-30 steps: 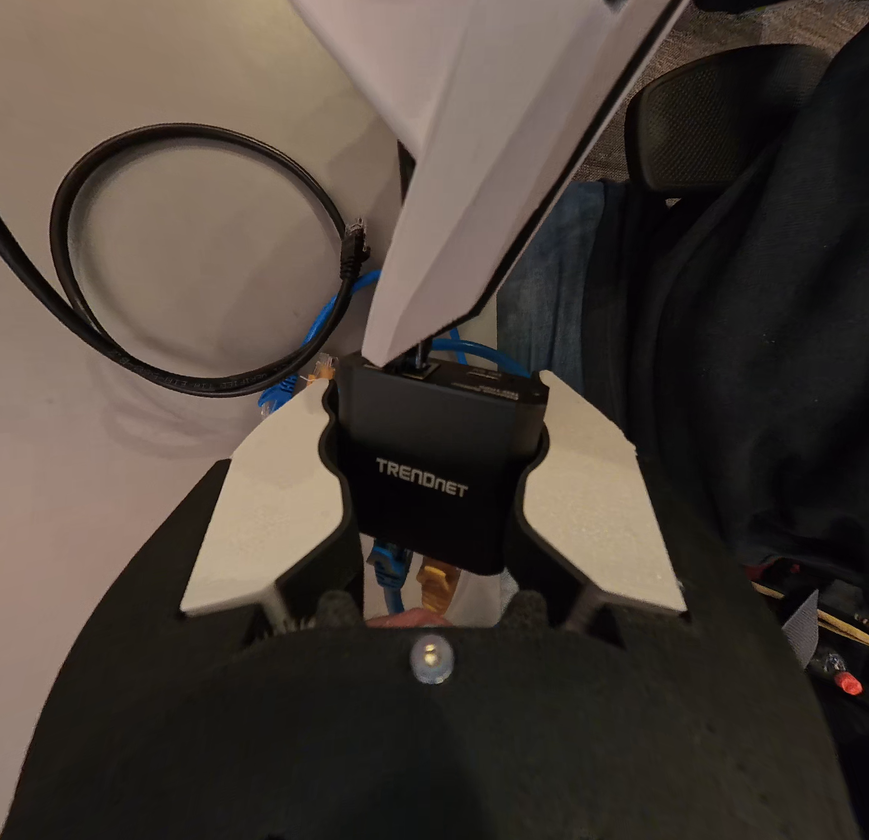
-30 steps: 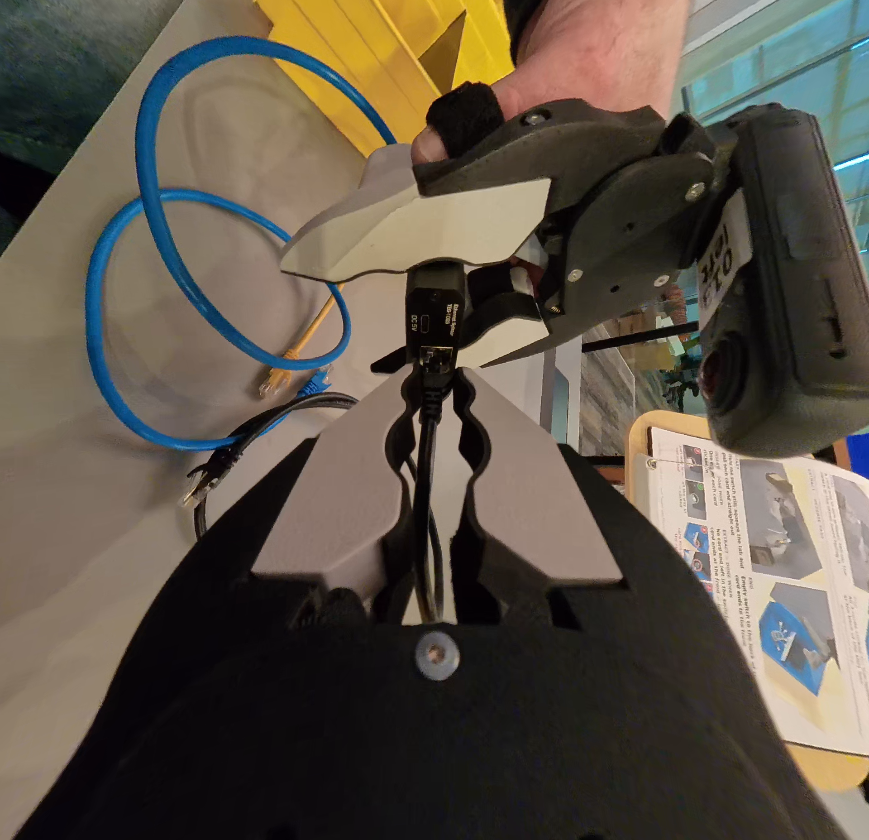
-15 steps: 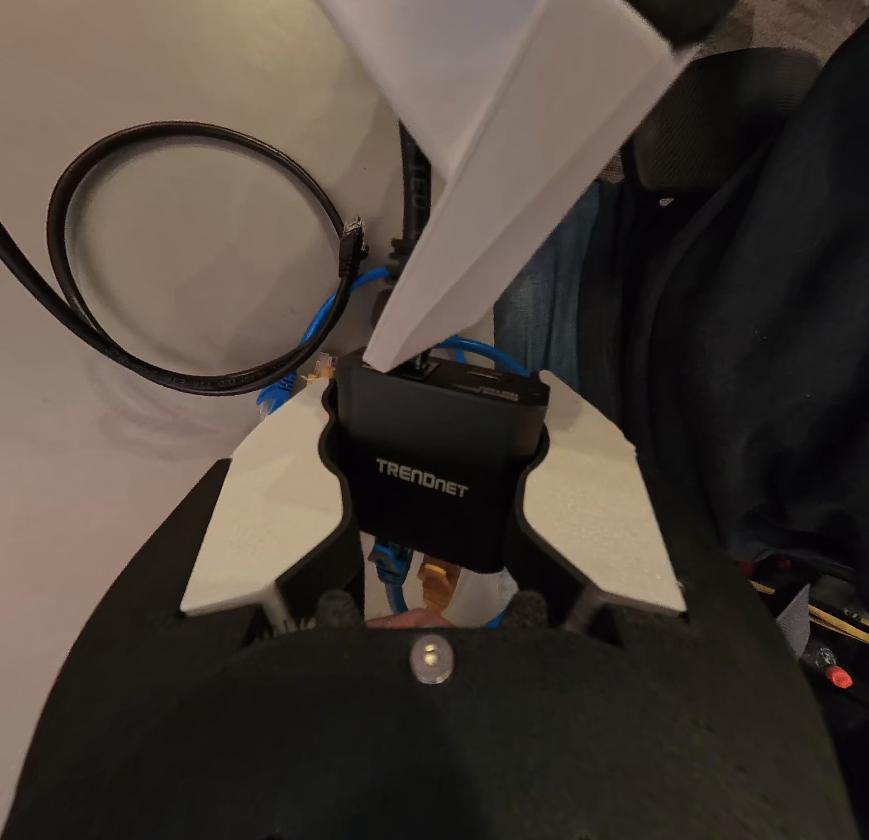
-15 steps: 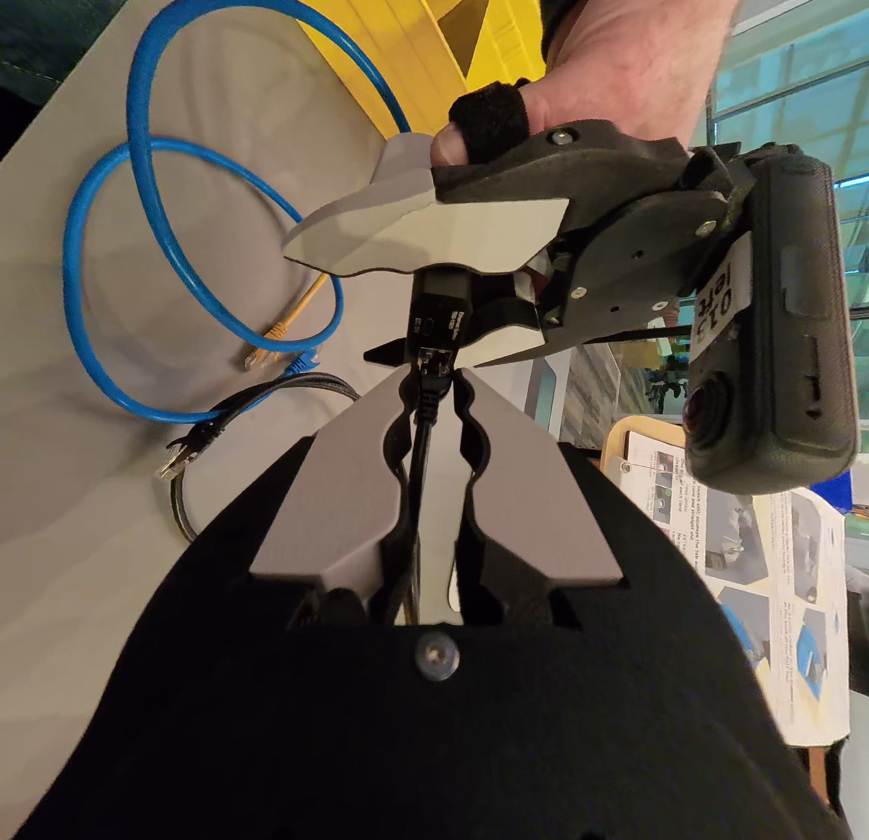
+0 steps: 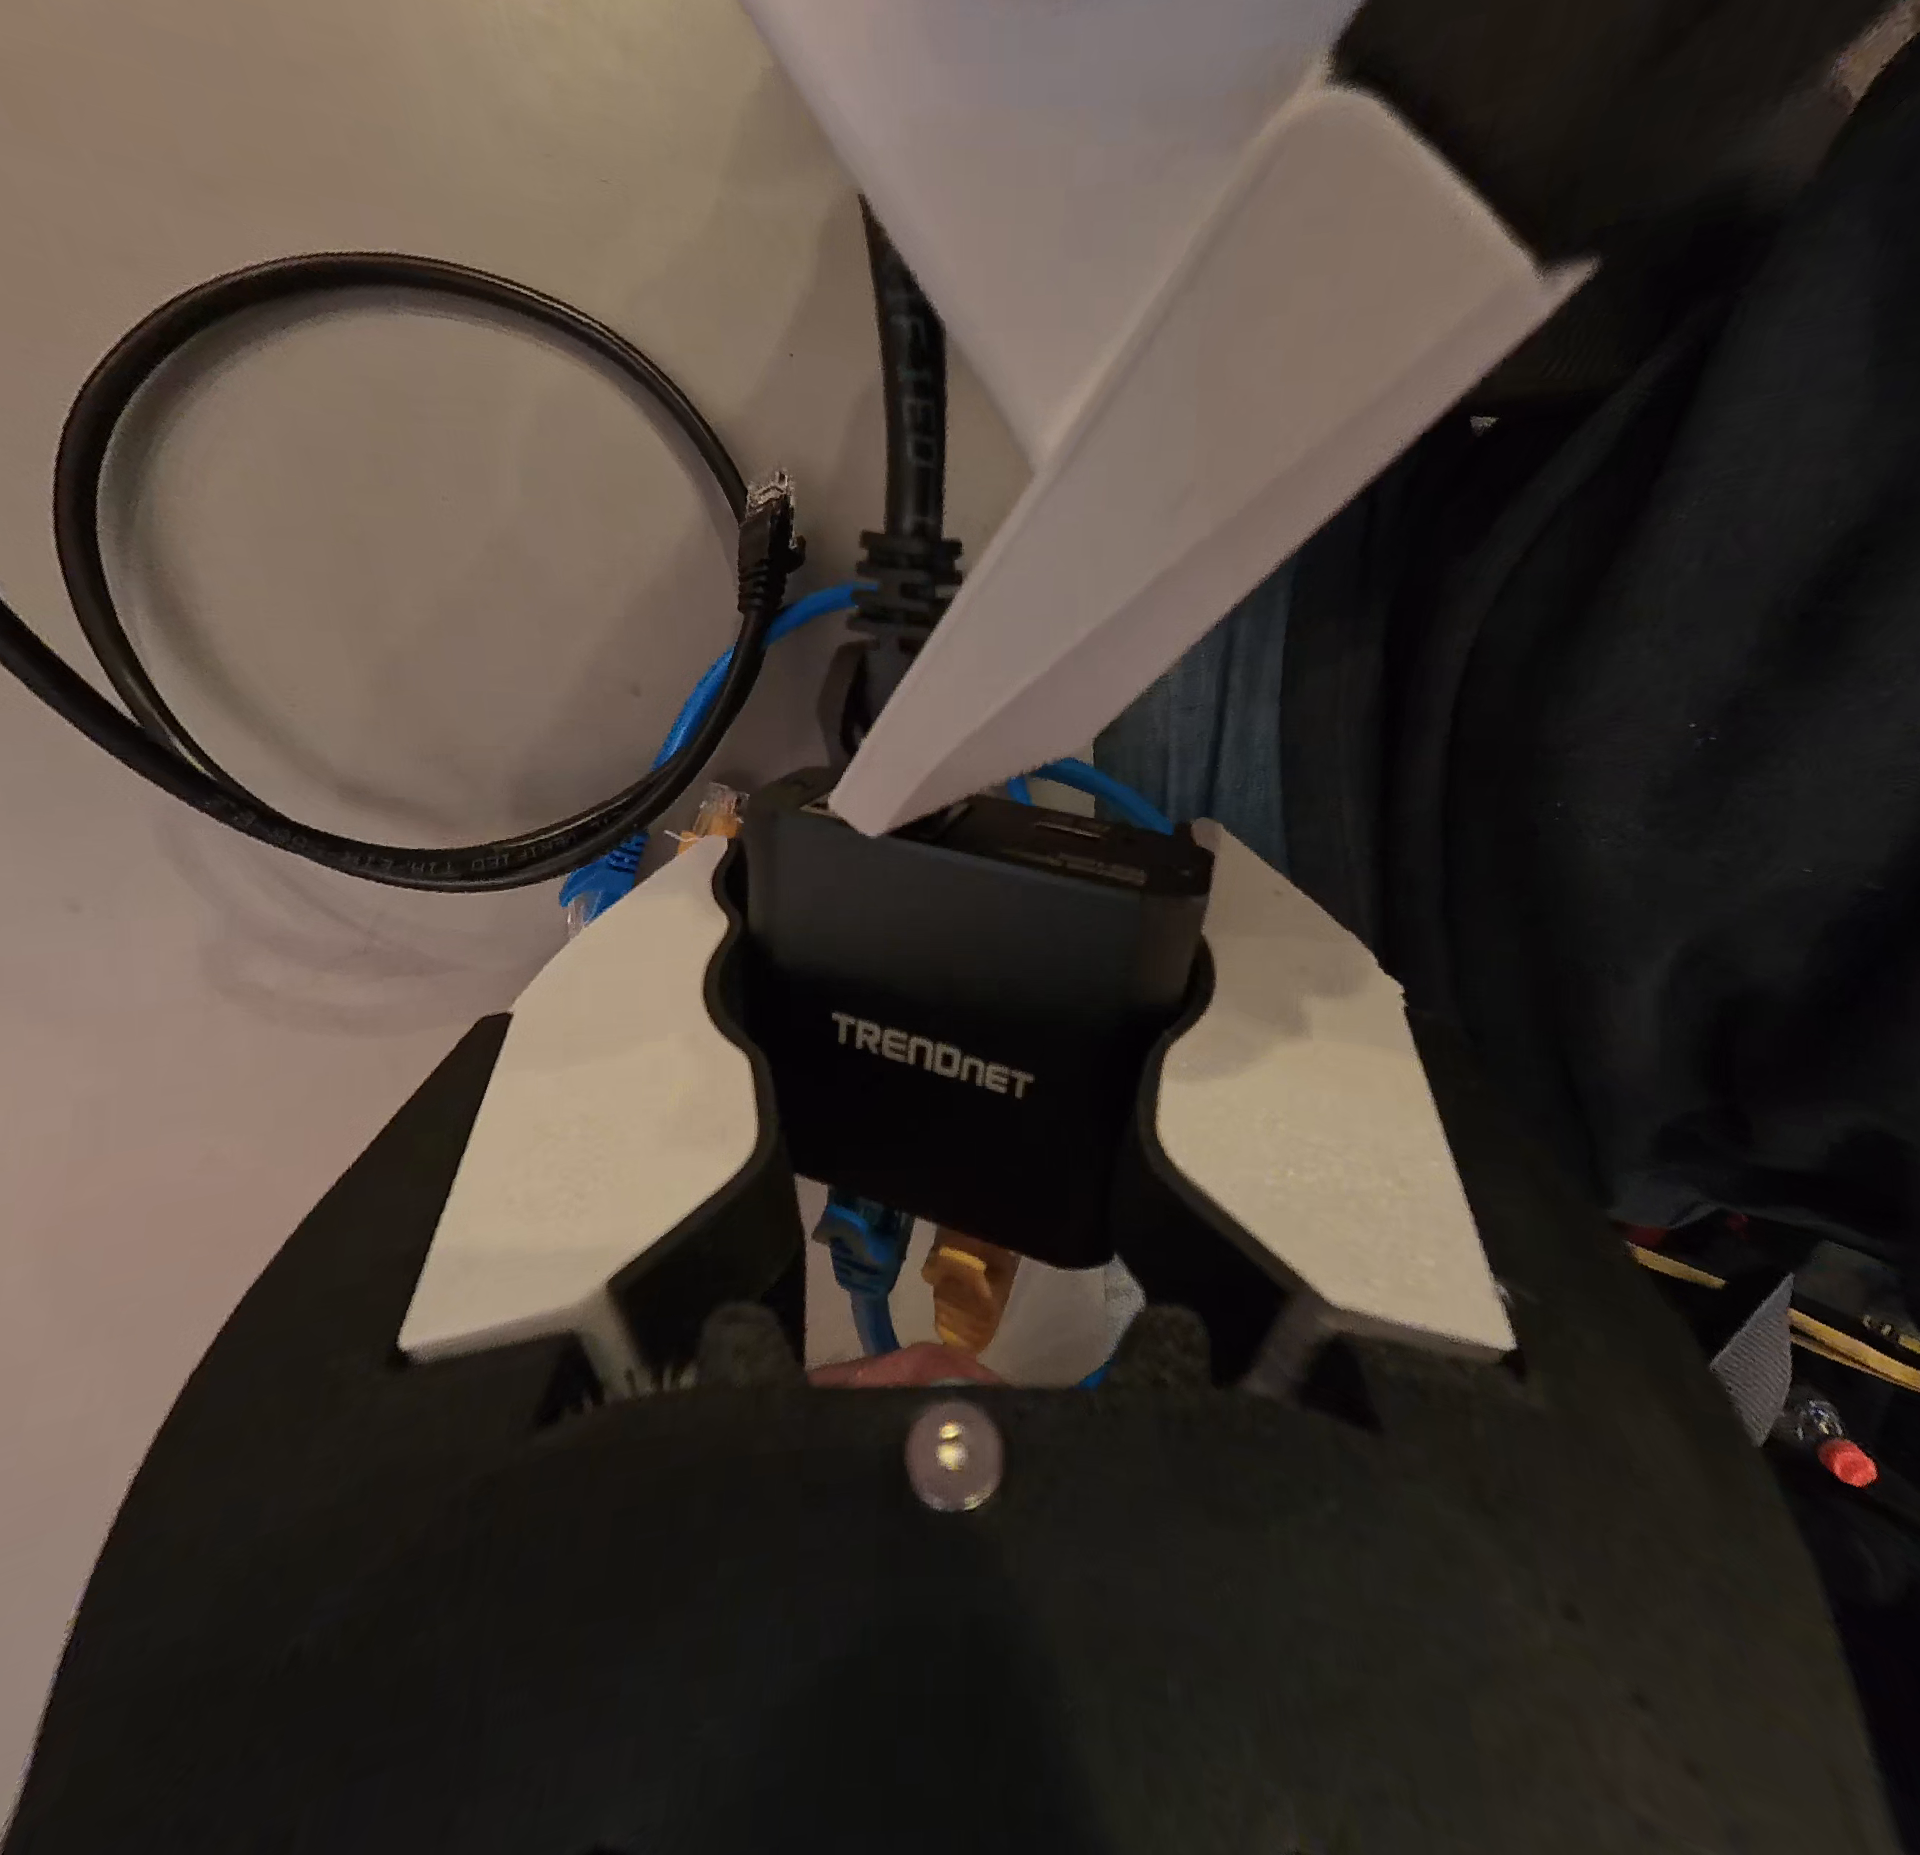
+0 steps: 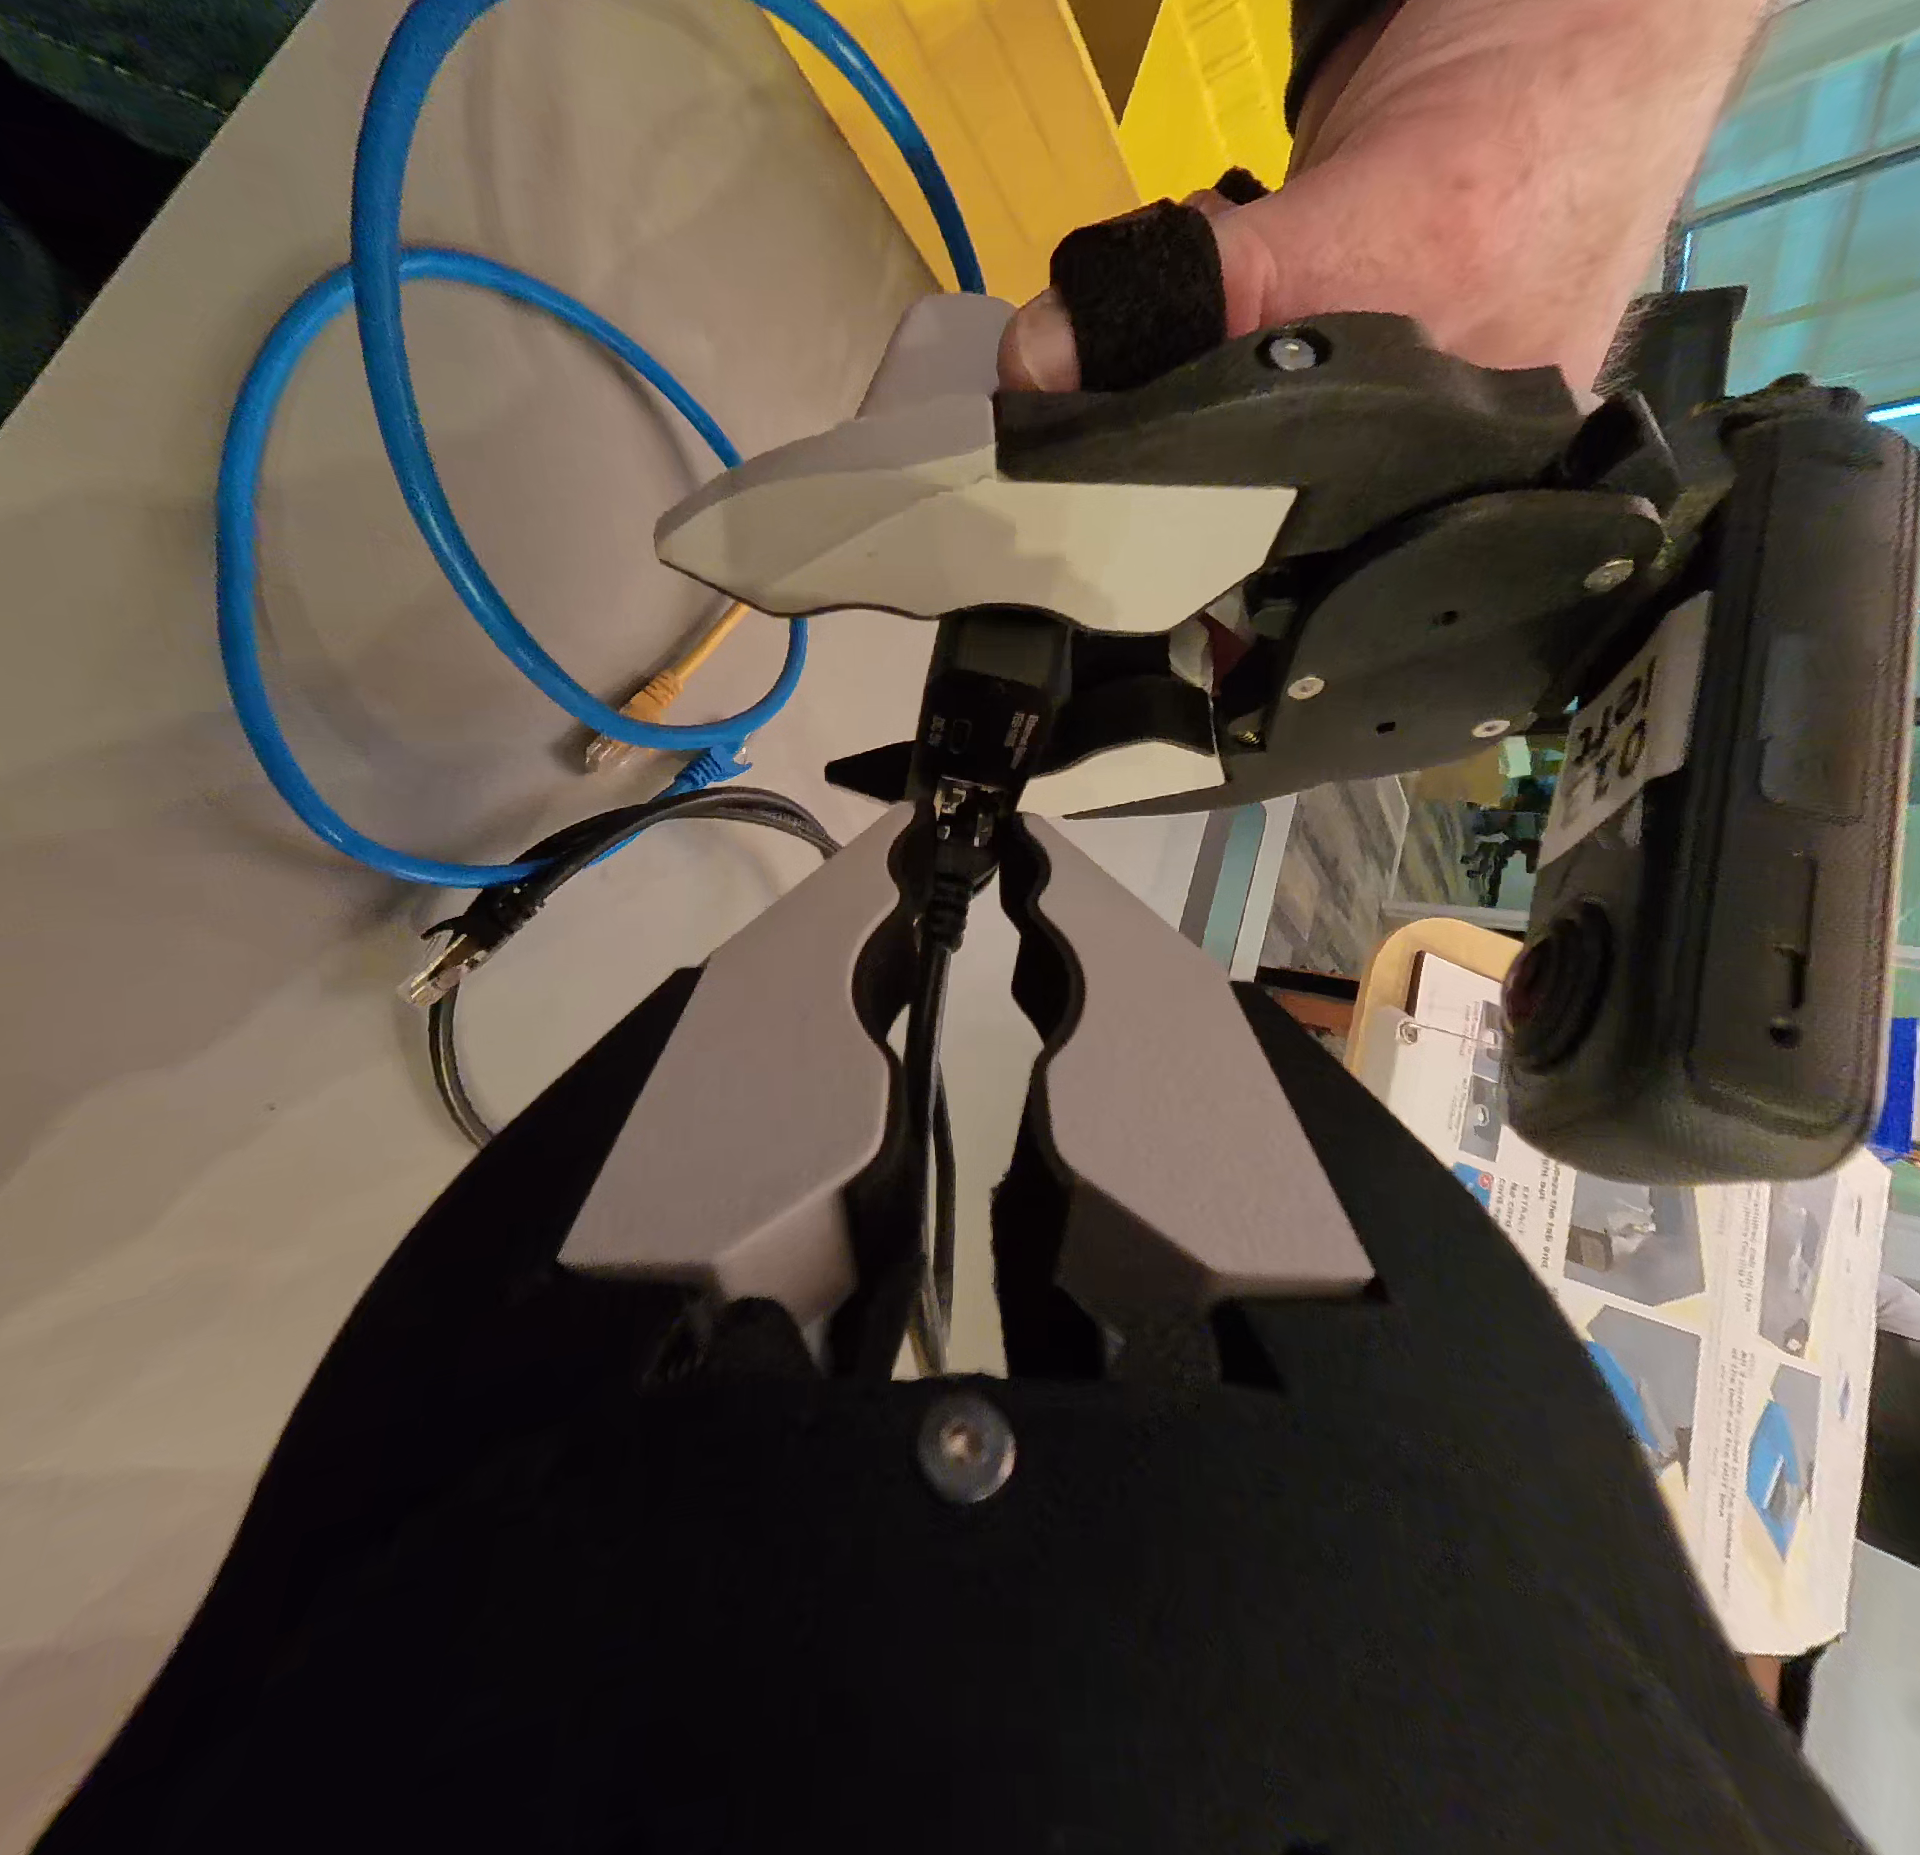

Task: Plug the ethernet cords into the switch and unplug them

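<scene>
Fingers [image 5: 623,1078] of the left gripper [image 5: 971,932] clamped on both sides of the black switch [image 5: 966,1026], held off the table [image 5: 364,91] with its port end facing away. Blue plug [image 5: 857,1249] and yellow plug [image 5: 966,1286] seated in the near end of the switch, between the finger roots. Right gripper [image 6: 961,839] partly open, fingers [image 6: 769,1057] loosely either side of a black cord [image 6: 935,984], not squeezing it; plug [image 6: 961,818] of that cord sitting at the port on the far end of the switch [image 6: 997,704], whether fully seated cannot be told. Left gripper [image 6: 935,517] reaching in sideways from the right in the right wrist view, a bare hand [image 6: 1455,164] wrapped over its top, thumb through a black strap [image 6: 1138,299], camera [image 6: 1714,932] hanging off its back. Right finger [image 5: 1143,558] slanting down from the top in the left wrist view, tip touching the switch's far edge. Loose black cord [image 5: 395,558] looped on the table to the left, free plug [image 5: 769,532] near the blue cord [image 5: 707,704]. Blue cord [image 6: 436,455] coiled on the table, yellow bin [image 6: 997,70] beyond, printed sheet [image 6: 1662,1390] at right.
</scene>
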{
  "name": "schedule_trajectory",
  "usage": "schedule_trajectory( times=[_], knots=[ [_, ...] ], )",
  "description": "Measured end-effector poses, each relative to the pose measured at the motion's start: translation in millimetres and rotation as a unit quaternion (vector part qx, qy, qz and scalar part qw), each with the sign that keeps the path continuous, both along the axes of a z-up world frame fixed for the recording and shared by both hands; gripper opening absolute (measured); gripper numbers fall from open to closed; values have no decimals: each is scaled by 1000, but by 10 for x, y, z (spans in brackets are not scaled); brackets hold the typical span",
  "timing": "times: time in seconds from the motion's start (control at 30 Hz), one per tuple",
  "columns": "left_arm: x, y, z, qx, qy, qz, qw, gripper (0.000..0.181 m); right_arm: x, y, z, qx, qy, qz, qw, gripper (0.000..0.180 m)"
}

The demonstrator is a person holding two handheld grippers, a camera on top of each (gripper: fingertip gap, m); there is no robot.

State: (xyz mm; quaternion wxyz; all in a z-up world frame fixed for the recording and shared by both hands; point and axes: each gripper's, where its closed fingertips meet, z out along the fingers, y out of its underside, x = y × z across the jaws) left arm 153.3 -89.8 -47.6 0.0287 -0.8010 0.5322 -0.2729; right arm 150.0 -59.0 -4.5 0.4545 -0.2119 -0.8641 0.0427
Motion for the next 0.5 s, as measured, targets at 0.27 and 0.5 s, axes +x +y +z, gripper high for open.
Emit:
schedule_trajectory(
  times=[0.27, 0.5],
  knots=[
    [38, -7, -13, -10, -21, 13, 1000, 76, 19, 7, -26, 0, -8, -7, 1000, 10],
    [61, -31, -2, -12, -20, 17, 1000, 77, 56, -6, -9, -15, -6, -15, 1000, 10]
  ],
)
